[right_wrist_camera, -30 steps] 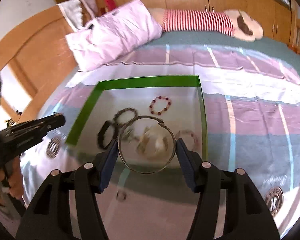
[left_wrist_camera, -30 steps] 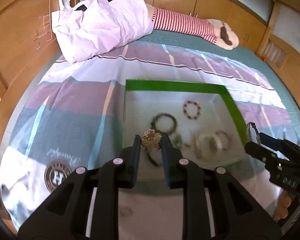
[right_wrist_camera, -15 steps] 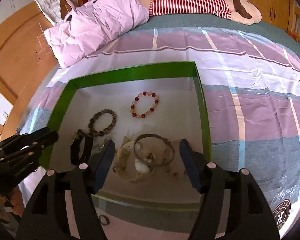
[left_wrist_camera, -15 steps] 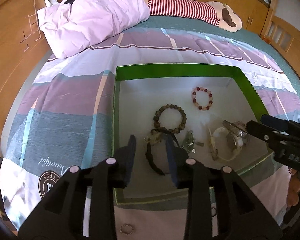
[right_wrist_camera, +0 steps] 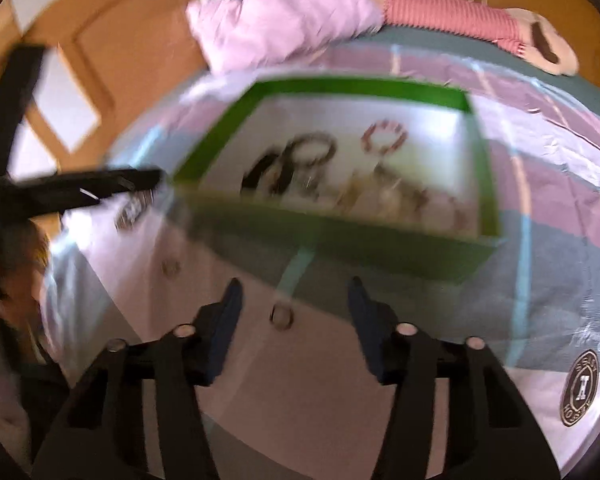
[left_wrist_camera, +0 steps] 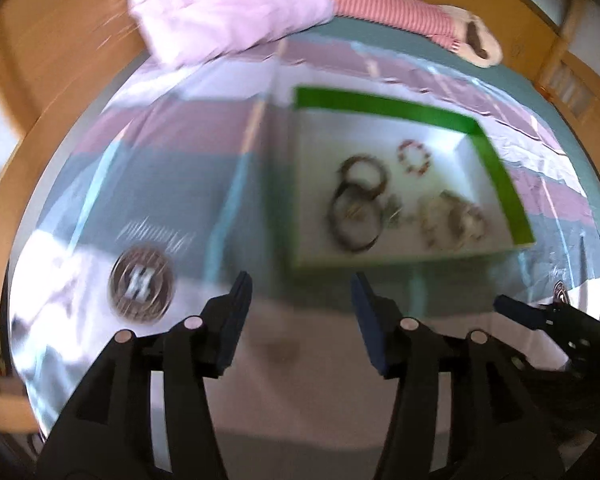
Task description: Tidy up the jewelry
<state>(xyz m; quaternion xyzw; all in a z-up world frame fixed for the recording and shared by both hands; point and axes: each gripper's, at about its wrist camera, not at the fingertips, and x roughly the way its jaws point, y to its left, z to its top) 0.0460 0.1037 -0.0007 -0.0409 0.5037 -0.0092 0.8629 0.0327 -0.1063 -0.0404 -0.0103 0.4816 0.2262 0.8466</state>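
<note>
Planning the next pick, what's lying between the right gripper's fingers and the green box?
In the right wrist view, a small ring lies on the bedsheet between the open right gripper and the green box.

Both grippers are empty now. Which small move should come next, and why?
Probably lower the right gripper onto the small ring. Its jaws are open with the ring between them on the bedsheet, outside the green box that holds the other jewelry.
</note>
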